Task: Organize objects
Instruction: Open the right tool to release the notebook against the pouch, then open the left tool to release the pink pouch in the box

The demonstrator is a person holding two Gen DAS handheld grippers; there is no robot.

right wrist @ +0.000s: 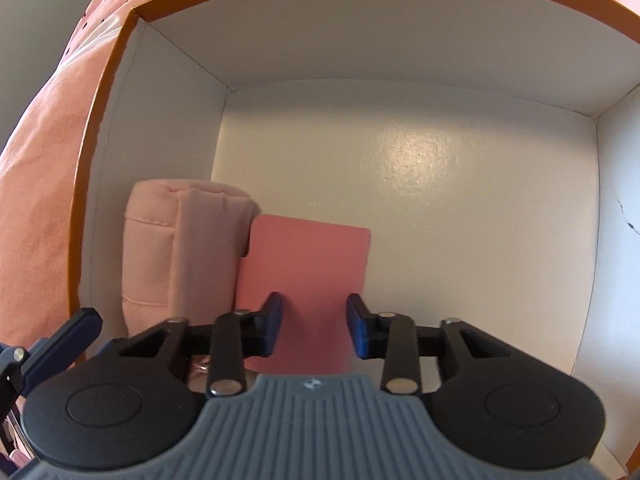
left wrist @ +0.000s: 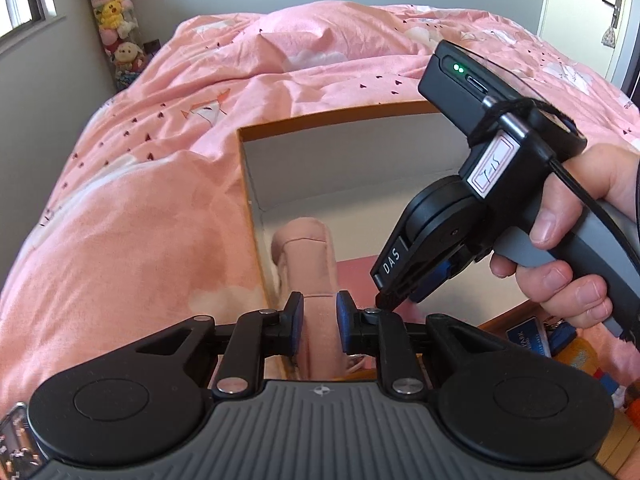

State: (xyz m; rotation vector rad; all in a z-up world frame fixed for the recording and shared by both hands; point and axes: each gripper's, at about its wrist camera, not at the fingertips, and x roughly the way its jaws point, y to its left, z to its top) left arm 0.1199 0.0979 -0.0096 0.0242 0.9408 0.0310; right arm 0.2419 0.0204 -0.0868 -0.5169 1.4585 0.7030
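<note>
While my left gripper (left wrist: pixel 319 312) squeezes the pink cloth roll (left wrist: pixel 306 256) in the box (right wrist: pixel 280 32), my right gripper (right wrist: pixel 314 330) hangs apart over the pink card (right wrist: pixel 308 256), touching nothing.

A home bedroom: bed under pink duvet (left wrist: pixel 160 184), plush toys (left wrist: pixel 116 20) by window (left wrist: pixel 20 0).

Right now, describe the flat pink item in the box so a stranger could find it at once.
Start at the orange-rimmed box with white inside, sitting on the pink bedspread. Look into its near left corner, where a padded pale pink fabric roll stands against the wall. The pink card lies right beside it: flat, stiff, rectangular and a deeper, plainer pink than the soft stitched roll.
</note>
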